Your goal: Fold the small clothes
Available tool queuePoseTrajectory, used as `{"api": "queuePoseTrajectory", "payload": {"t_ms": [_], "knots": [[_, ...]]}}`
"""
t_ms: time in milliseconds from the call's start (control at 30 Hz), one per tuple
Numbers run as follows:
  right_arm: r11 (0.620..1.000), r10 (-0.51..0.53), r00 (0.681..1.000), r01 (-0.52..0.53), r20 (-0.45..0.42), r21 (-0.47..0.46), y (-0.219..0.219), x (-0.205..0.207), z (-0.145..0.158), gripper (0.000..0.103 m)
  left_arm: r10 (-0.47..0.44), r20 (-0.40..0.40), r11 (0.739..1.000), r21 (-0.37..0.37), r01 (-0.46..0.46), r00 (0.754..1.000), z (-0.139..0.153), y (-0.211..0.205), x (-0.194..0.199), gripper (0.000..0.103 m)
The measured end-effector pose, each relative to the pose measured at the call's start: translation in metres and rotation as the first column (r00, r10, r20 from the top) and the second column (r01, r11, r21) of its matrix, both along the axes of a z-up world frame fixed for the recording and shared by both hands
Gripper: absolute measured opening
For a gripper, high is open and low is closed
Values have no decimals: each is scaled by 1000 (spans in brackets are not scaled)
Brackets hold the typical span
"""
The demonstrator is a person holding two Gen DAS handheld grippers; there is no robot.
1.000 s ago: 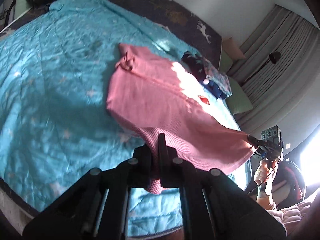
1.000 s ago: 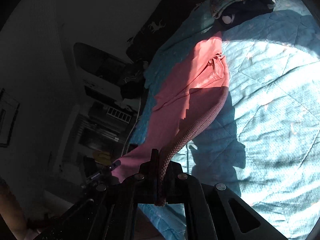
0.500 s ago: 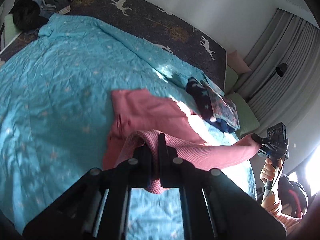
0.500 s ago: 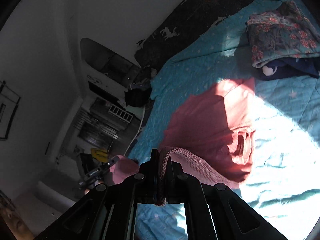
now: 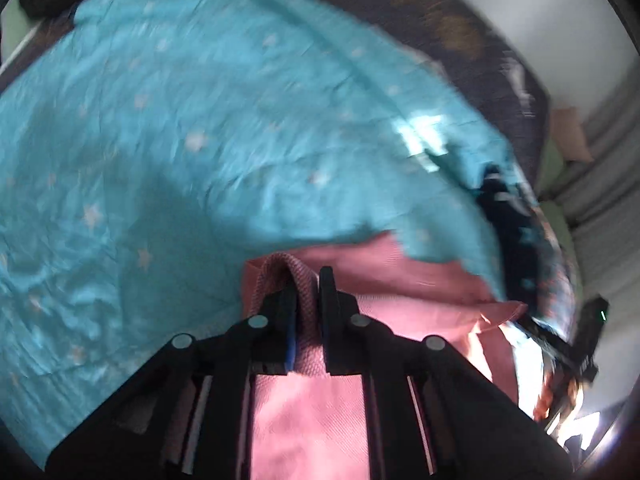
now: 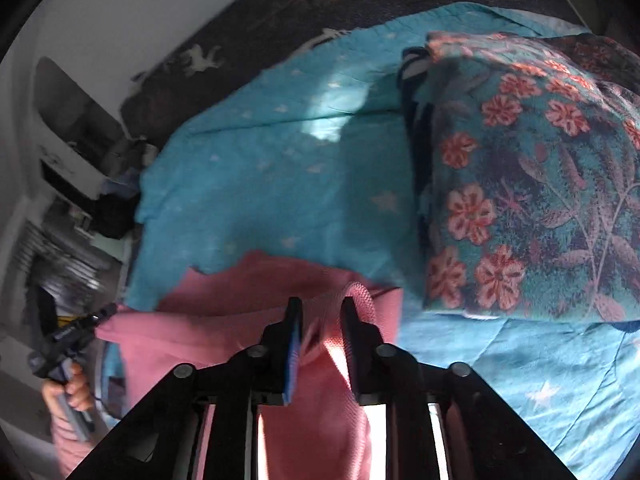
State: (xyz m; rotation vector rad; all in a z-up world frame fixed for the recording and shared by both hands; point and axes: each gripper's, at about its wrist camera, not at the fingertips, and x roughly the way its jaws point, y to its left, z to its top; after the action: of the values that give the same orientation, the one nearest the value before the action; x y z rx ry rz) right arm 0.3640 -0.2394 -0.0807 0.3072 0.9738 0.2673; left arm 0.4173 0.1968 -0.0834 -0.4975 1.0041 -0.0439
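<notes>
Two grippers carry the pink garment's near hem to its far edge: left gripper [image 5: 308,316] stays clamped on the pink garment [image 5: 420,284], right gripper [image 6: 321,344] has just been opening, hem loose between parted jaws, so this fold looks complete.

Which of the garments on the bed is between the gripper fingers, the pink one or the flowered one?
The pink garment. Its ribbed hem runs between both grippers' fingers, while the folded flowered garment lies apart on the blue quilt, untouched.

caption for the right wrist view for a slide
Right gripper jaws just opening around pink knit garment on teal quilt.
</notes>
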Motion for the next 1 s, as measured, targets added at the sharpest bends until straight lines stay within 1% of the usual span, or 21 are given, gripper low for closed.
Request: {"api": "queuePoseTrajectory", "payload": {"t_ms": [67,100,133,167,233,267,333,400,467,533,567,600,667,700,733,767,800,867,900,933,1000], "knots": [[999,37,999,-37,-3,-9,4,-2,-8,40,23,-30,1000,-20,-23,999,-18,7,-2,11],[999,42,999,-42,3,-10,3,-7,-9,43,25,-28,999,-31,-25,999,-21,9,-5,17],[999,42,999,-42,15,-13,0,-15,-7,46,27,-20,999,-37,-27,999,-22,13,-14,26],[999,47,998,-46,32,-15,-5,-25,-6,47,32,-9,999,-31,-32,999,-20,18,-23,31],[999,46,997,-46,60,-4,-18,-50,0,54,65,29,998,15,-66,997,-9,27,-50,56],[999,42,997,-43,68,7,-25,-57,-3,55,92,65,995,32,-94,994,-2,33,-70,60],[999,31,996,-34,79,36,-38,-81,-4,61,119,125,992,16,-122,985,7,39,-106,67],[996,25,998,-30,58,81,-48,-108,-11,63,88,131,996,-19,-86,987,6,36,-129,71],[987,45,999,-44,-2,152,-51,-131,-23,63,19,97,999,-31,-16,995,3,23,-159,72],[973,50,998,-41,-30,229,-53,-154,-30,63,-5,86,1000,-30,8,996,0,13,-186,73],[966,47,998,-38,-29,255,-53,-165,-31,63,-7,79,999,-47,11,997,-2,9,-197,73],[961,44,999,-35,-25,274,-51,-175,-32,63,-7,73,997,-73,12,997,-3,6,-205,73],[947,51,998,-40,-27,317,-47,-191,-35,63,-17,62,982,-186,28,998,-10,4,-221,73],[937,68,997,-52,-36,344,-43,-194,-37,63,-43,46,967,-249,53,998,-16,1,-224,73],[925,89,995,-66,-45,373,-39,-195,-41,63,-66,37,955,-287,74,997,-22,-3,-224,73],[915,98,994,-69,-54,397,-35,-194,-44,63,-73,26,951,-301,78,997,-27,-6,-220,73],[908,96,994,-63,-60,415,-38,-196,-45,63,-66,9,953,-295,66,998,-32,-10,-214,73],[898,57,997,-30,-49,439,-35,-182,-48,63,-28,-10,957,-289,24,1000,-41,-12,-202,73],[897,19,999,6,-51,442,-36,-171,-53,63,18,-16,950,-313,-22,1000,-46,-9,-193,73],[889,-18,997,52,-79,455,-37,-159,-60,63,60,-9,935,-350,-59,998,-48,-5,-188,73],[846,-52,992,107,-118,523,-37,-143,-70,63,123,-2,908,-404,-113,992,-47,0,-180,73]]}}
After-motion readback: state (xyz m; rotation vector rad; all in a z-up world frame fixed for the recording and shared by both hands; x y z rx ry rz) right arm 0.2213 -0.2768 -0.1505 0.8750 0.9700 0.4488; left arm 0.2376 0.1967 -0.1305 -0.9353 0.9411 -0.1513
